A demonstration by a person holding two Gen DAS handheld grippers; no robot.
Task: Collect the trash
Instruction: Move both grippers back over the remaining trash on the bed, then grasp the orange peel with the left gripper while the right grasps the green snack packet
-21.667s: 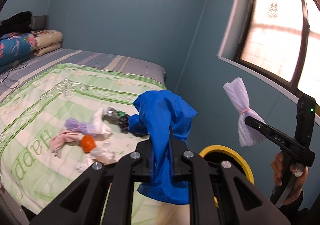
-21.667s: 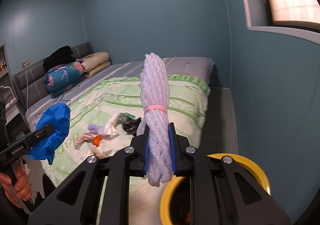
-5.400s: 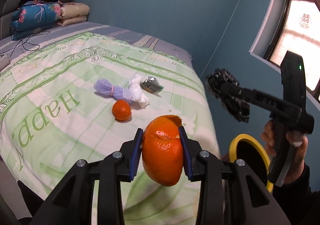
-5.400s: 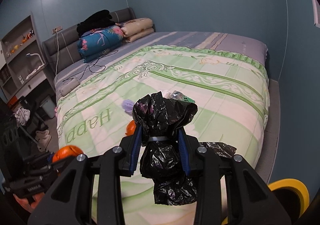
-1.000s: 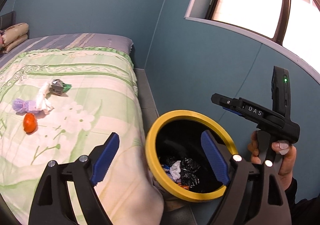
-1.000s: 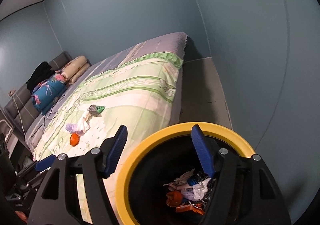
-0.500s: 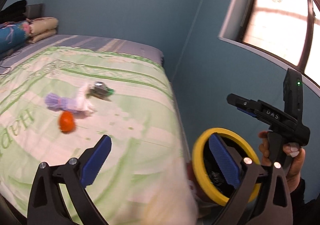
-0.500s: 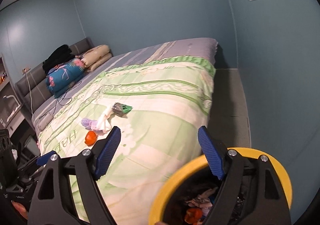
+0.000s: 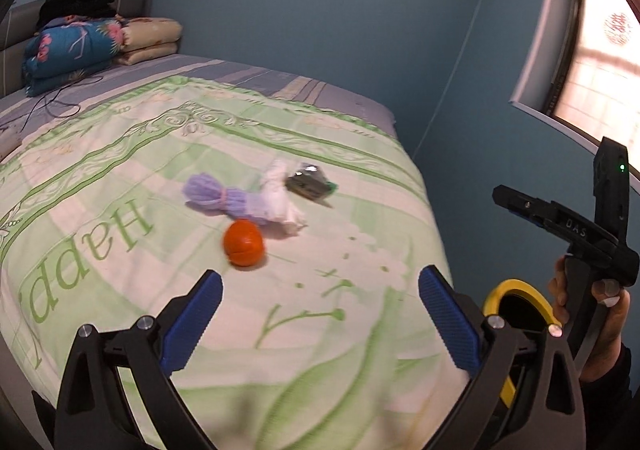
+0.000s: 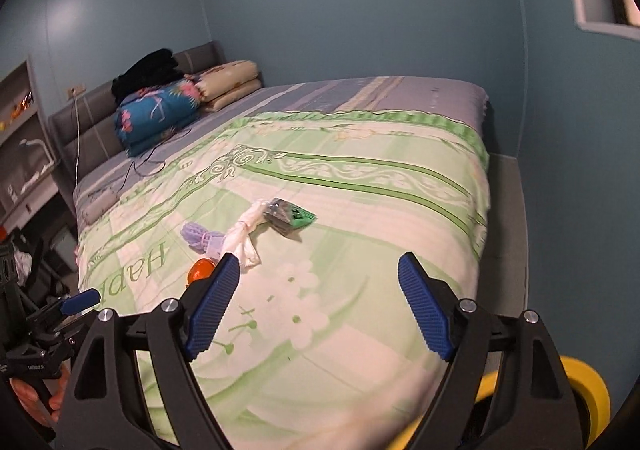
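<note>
On the green bedspread lie an orange (image 9: pixel 243 243), a purple foam net (image 9: pixel 212 195), a knotted white wrap (image 9: pixel 280 197) and a silver-green wrapper (image 9: pixel 310 185). My left gripper (image 9: pixel 318 290) hangs open and empty over the near part of the bed, short of the orange. In the right wrist view, my right gripper (image 10: pixel 320 274) is also open and empty, with the orange (image 10: pixel 200 270) partly hidden behind its left finger, and the white wrap (image 10: pixel 244 234) and wrapper (image 10: pixel 290 215) beyond. The yellow-rimmed bin (image 9: pixel 516 290) stands by the bed's corner.
Folded quilts and pillows (image 10: pixel 160 113) are stacked at the headboard, with a cable trailing onto the bed. A blue wall and a window (image 9: pixel 600 61) close off the right side. A narrow strip of floor (image 10: pixel 508 217) runs between bed and wall. The bin's rim (image 10: pixel 584 382) shows at lower right.
Both views have swung from the bin to the bed, so the bin has slid to the lower right edge. Both jaws stand wider than a second ago and hold nothing.
</note>
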